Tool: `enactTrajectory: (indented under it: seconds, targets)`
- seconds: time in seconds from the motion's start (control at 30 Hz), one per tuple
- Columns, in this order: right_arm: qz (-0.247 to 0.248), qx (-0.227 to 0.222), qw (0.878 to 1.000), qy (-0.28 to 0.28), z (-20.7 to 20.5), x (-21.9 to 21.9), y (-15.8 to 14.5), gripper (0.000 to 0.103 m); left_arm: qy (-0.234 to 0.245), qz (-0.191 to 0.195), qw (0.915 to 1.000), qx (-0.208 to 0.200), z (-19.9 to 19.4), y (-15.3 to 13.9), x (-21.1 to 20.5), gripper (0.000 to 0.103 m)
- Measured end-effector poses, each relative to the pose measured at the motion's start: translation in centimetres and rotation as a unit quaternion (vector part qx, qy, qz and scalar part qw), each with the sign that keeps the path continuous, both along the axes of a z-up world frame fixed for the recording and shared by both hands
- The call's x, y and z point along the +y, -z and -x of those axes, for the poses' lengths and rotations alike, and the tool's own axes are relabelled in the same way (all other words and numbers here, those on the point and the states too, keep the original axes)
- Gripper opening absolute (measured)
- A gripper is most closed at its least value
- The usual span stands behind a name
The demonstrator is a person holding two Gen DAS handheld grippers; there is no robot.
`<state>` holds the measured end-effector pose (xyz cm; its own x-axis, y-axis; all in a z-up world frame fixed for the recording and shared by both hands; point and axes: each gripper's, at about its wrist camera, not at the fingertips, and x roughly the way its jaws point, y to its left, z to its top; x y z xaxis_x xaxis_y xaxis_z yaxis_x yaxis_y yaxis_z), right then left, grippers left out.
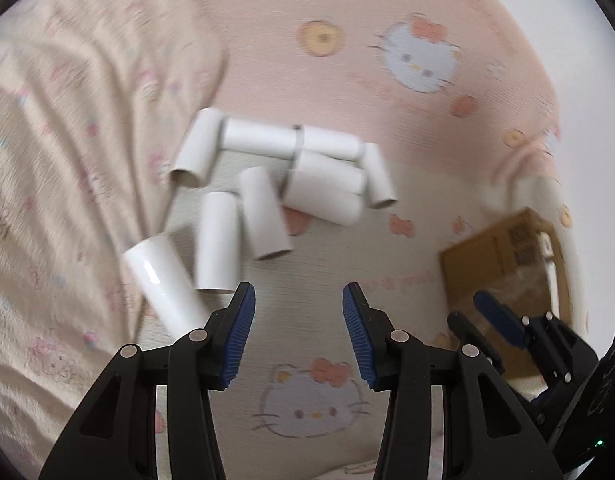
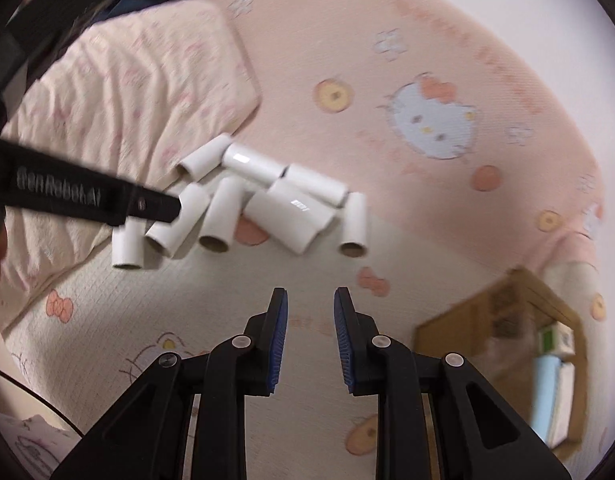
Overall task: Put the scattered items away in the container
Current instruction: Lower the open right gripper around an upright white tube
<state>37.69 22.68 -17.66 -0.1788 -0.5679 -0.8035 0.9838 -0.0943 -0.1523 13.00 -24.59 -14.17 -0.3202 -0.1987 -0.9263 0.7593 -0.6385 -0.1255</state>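
Observation:
Several white cardboard tubes [image 1: 267, 184] lie in a loose pile on a pink cartoon-cat bedsheet [image 1: 387, 8]; the pile also shows in the right wrist view [image 2: 267, 204]. My left gripper [image 1: 297, 338] is open and empty, just short of the pile, with one tube [image 1: 163, 284] beside its left finger. My right gripper [image 2: 309, 340] is open and empty, a little before the pile. A brown cardboard box [image 1: 503, 264] stands at the right; it also shows in the right wrist view [image 2: 507, 328], open-topped with things inside.
A folded cream quilt [image 1: 75, 152] lies left of the tubes, also in the right wrist view [image 2: 127, 100]. The left gripper's black arm [image 2: 87, 196] reaches over the pile's left end. The right gripper [image 1: 507, 320] shows by the box. A white wall [image 2: 547, 8] lies behind.

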Motion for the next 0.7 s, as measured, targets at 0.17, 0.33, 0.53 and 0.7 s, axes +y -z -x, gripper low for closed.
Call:
enactTrajectory:
  seconds: [0.17,0.33,0.53,0.7]
  targets:
    - [-0.012,-0.029,0.999,-0.040,-1.5,-2.4,1.4,0.020,-0.022,-0.020,0.9994,-0.019,-1.0,1.6,-2.9,0.050]
    - [-0.028,-0.067,0.995,-0.064,-2.7,-4.9,2.9,0.021,-0.042,-0.043,0.9981,-0.012,-1.9,2.9,-4.6,0.050]
    - [-0.071,-0.154,0.984,-0.062,-3.1,-6.9,5.4,0.021,-0.042,-0.066,0.9961,-0.040,-2.0,4.5,-5.7,0.038]
    - [-0.073,-0.216,0.971,-0.073,-4.0,-7.2,6.0,0.023,-0.063,-0.049,0.9949,-0.061,-3.7,4.2,-5.9,0.038]
